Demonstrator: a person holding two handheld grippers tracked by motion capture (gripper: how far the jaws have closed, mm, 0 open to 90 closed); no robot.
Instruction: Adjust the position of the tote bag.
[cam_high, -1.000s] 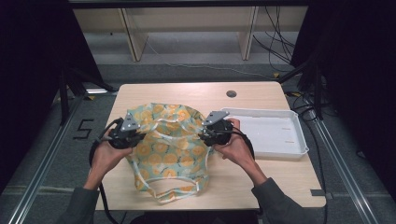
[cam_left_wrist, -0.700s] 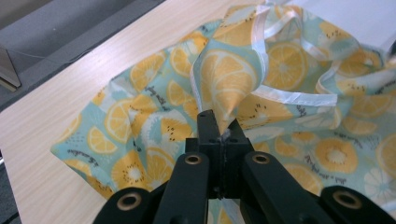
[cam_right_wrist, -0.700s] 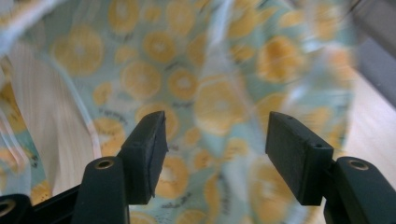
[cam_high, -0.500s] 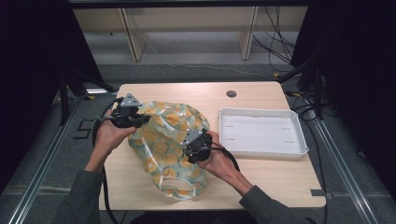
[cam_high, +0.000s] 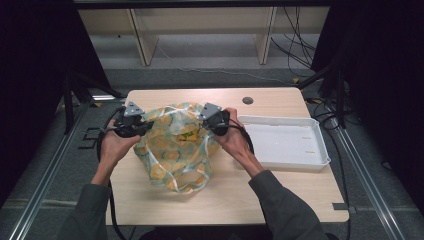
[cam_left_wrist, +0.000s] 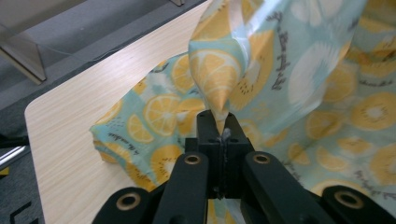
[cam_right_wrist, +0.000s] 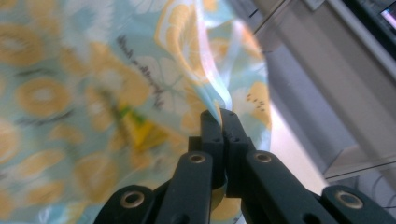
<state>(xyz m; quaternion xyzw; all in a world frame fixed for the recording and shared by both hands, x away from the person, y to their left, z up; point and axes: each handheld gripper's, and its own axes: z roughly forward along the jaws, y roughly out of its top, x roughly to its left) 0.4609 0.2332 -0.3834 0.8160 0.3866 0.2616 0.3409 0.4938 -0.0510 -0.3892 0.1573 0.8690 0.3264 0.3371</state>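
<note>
From the high view, a light blue bag printed with orange citrus slices sits left of centre on the pale wooden table, its upper edge lifted between the two hands. The left gripper holds the bag's left rim and the right gripper holds its right rim, so the mouth stands pulled wide between them, while the lower part of the bag and its handle loops rest on the tabletop nearer the person. A white tray lies just right of the right hand, towards the table's right edge. In the left gripper view, the left gripper has its jaws pressed together on a pointed fold of the bag, which rises from the tips. In the right gripper view, the right gripper, whose jaws have just been closing, pinches a thin edge of the bag; the cloth here is blurred.
</note>
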